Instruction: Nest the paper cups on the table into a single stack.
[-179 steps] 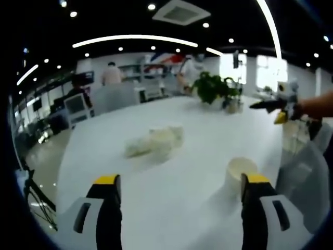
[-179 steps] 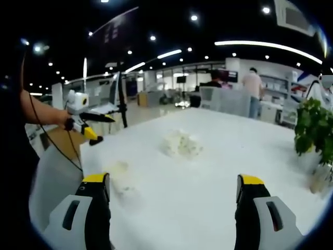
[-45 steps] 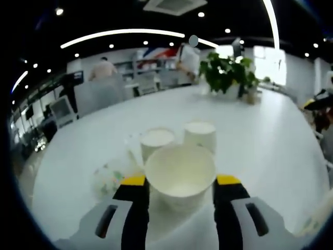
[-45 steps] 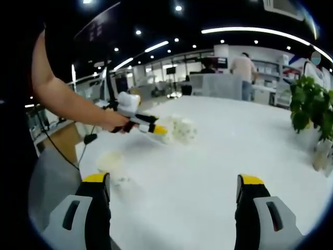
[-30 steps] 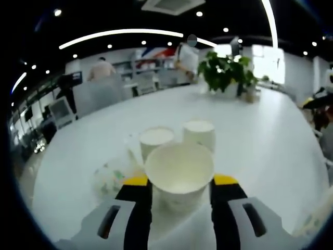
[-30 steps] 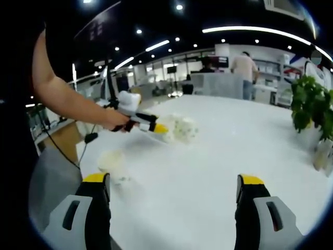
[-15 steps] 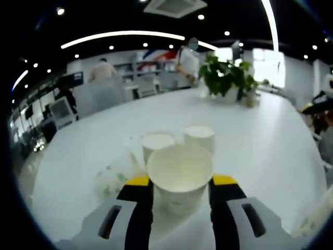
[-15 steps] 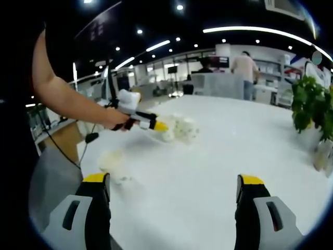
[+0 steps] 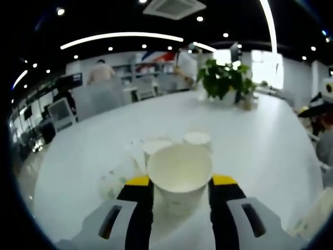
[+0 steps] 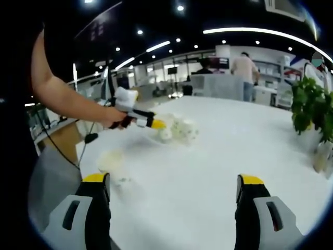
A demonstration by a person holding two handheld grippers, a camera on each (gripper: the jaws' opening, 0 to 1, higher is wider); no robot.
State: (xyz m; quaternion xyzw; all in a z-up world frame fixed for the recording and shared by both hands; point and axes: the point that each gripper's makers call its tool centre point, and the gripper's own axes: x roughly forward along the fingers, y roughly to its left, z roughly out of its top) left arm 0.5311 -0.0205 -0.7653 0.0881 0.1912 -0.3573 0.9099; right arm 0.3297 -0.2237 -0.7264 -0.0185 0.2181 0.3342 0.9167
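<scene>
The left gripper (image 9: 175, 187) pinches a cup (image 9: 179, 173) above the table (image 9: 260, 135), lined up near two cups (image 9: 177, 144) for nesting, while the right gripper (image 10: 174, 195) waits spread.

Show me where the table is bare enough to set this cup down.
Bare: the white table right of the two standing cups, toward the plant. Crowded: the cups and the one lying left of the held cup.

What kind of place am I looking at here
Probably an open-plan office or lab: a long white table with a green potted plant on it, rows of recessed ceiling lights, and desks with a computer monitor behind.
</scene>
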